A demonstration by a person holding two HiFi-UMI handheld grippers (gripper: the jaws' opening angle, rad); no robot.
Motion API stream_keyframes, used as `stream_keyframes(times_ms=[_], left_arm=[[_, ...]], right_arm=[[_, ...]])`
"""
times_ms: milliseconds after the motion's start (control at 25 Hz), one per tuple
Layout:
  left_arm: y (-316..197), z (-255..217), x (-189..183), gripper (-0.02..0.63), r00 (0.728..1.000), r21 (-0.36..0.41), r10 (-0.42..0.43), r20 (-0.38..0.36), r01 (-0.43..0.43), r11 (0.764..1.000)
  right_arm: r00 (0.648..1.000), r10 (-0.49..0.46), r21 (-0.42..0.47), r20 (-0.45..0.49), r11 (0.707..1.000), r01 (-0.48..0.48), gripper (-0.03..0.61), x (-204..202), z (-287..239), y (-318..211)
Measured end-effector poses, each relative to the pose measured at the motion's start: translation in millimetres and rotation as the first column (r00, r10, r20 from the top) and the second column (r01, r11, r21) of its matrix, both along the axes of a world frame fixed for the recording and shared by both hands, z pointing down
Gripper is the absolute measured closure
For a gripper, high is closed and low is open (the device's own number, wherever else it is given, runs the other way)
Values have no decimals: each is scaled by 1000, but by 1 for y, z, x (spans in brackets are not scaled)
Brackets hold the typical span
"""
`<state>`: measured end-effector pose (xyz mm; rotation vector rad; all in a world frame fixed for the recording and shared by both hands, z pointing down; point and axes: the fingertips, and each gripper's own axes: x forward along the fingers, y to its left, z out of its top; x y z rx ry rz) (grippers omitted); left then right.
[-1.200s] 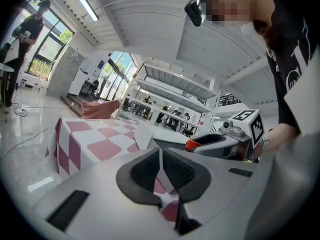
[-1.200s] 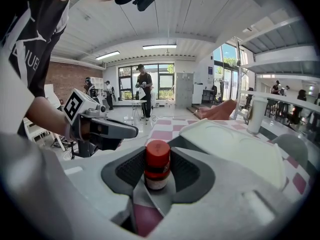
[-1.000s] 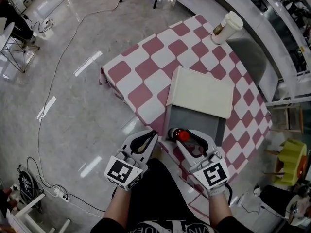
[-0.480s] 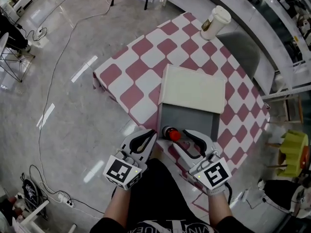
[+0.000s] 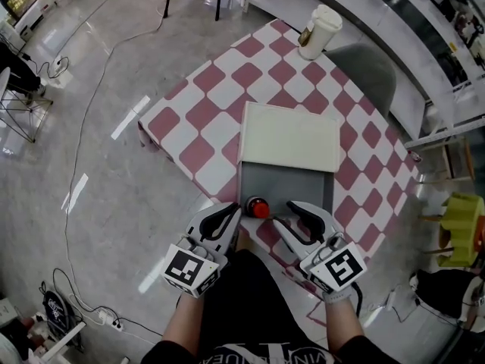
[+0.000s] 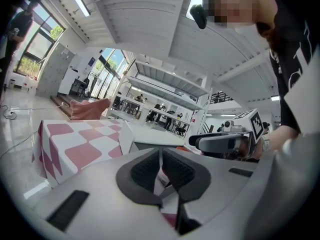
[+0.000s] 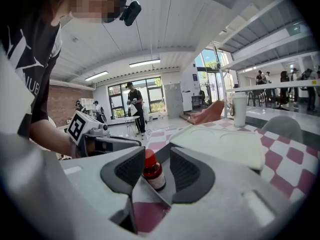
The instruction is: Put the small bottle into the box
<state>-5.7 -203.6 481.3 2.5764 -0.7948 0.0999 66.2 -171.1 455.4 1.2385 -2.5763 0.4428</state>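
Well, the table wears a smooth tablecloth (image 5: pixel 204 120) of pink and white squares, and on it stands one grey box (image 5: pixel 295 186), rectangular, with matte flat walls. Against its far side lies one cream lid (image 5: pixel 289 136), square with soft rounded edges; I cannot tell if it is joined to the box. The one small bottle (image 5: pixel 259 207) stands upright inside the box, in the near left corner. It is of dark glass with a glossy red cap and a pale label, too small to read.

There are two grippers, of grey plastic with black ribbed pads. The right gripper (image 5: pixel 285 213) has just been opening its jaws and they stand wide apart. In its own view the bottle shows between the pads, but none touches it. The left gripper (image 5: pixel 233 212) has its jaws almost together, with nothing held.

One pale cup (image 5: pixel 318 30) with a white lid stands at the far corner. The near table edge is hidden behind the grippers and the person's body.
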Motion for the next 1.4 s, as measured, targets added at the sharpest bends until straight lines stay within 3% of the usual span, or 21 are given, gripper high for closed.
stream_keyframes(times_ms=[480, 760, 1080, 1400], left_arm=[[-7, -20, 4, 588, 1000, 45, -2, 12, 2, 999], [-10, -34, 6, 588, 1000, 72, 4, 12, -4, 997], [-22, -53, 8, 588, 1000, 95, 0, -1, 0, 995], [-31, -72, 10, 588, 1000, 122, -1, -20, 4, 993]], right_arm=[[996, 93, 31, -7, 995, -93, 500, 23, -14, -5], [991, 129, 42, 22, 991, -130, 511, 30, -29, -7], [978, 203, 69, 50, 976, -206, 572, 45, -46, -12], [967, 247, 99, 63, 963, -252, 572, 55, -65, -16]])
